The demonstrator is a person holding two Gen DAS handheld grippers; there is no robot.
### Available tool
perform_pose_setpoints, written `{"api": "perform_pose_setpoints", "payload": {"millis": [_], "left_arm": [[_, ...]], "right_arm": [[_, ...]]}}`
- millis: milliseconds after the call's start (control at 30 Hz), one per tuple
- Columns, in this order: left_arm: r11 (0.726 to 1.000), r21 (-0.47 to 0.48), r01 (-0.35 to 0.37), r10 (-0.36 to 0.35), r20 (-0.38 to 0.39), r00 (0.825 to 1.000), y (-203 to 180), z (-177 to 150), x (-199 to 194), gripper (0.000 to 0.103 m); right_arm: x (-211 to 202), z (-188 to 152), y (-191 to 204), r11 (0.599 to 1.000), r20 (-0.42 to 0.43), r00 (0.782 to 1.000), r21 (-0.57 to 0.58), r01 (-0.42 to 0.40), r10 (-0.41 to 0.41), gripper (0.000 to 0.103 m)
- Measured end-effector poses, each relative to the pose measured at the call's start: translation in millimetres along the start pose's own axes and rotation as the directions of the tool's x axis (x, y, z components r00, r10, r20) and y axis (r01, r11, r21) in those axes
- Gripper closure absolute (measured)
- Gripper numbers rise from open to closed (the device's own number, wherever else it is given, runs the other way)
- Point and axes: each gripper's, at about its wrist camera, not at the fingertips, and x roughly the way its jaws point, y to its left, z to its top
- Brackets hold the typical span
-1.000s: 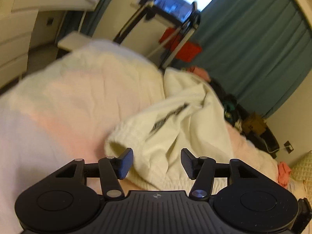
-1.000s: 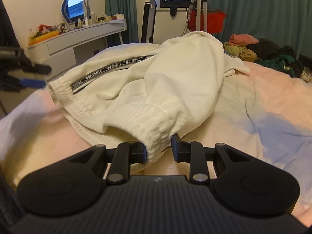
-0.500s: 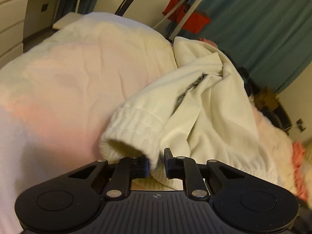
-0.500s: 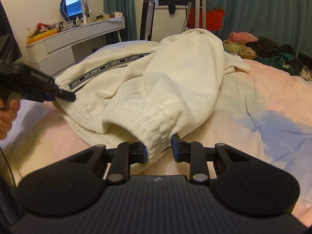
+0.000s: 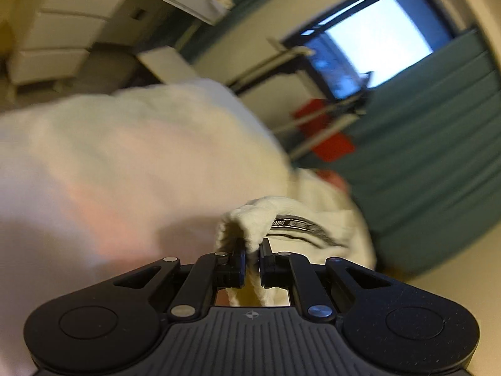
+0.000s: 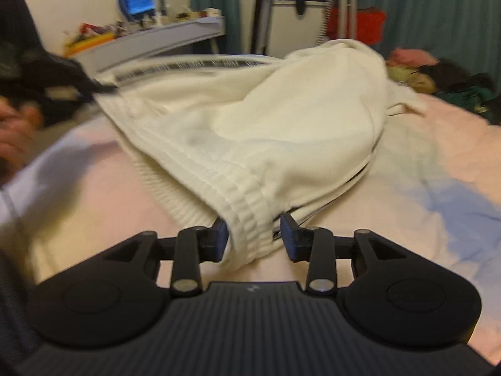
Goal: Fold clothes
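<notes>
Since a second ago our left gripper (image 5: 251, 261) has clamped a ribbed cuff of the cream garment (image 5: 256, 219), lifting it off the pink bed (image 5: 94, 163); teal curtains (image 5: 438, 144) blur behind. From the right wrist, our right gripper (image 6: 253, 239) has just been opening, jaws spread around another ribbed hem, garment (image 6: 281, 119) heaped on the bed.

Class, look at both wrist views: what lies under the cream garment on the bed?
Under the cream garment lies the bed's pink and pale blue cover, visible all around it. Whatever sits beneath the bunched middle is covered, so it cannot be told.
</notes>
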Motion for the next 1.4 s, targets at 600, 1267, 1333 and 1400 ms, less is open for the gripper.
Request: {"api": "perform_pose_setpoints", "payload": {"millis": [600, 1267, 1333, 1400], "left_arm": [[0.940, 0.247, -0.237, 0.239, 0.019, 0.971, -13.3, -6.9, 1.7, 0.046], [0.958, 0.197, -0.208, 0.189, 0.110, 0.976, -22.9, 29.5, 39.7, 0.084], [0.953, 0.205, -0.224, 0.198, 0.138, 0.970, -31.8, 50.1, 40.2, 0.085], [0.949, 0.197, -0.247, 0.220, 0.151, 0.964, -38.4, 75.6, 45.4, 0.086]], "right_arm": [[47.2, -45.6, -97.8, 0.475, 0.136, 0.925, 0.826, -0.303, 0.354, 0.037], [49.7, -32.5, -43.6, 0.583, 0.238, 0.934, 0.731, -0.354, 0.268, 0.073], [47.0, -26.0, -18.1, 0.601, 0.235, 0.935, 0.719, -0.350, 0.264, 0.073], [51.0, -16.4, 5.9, 0.576, 0.265, 0.927, 0.727, -0.373, 0.266, 0.074]]}}
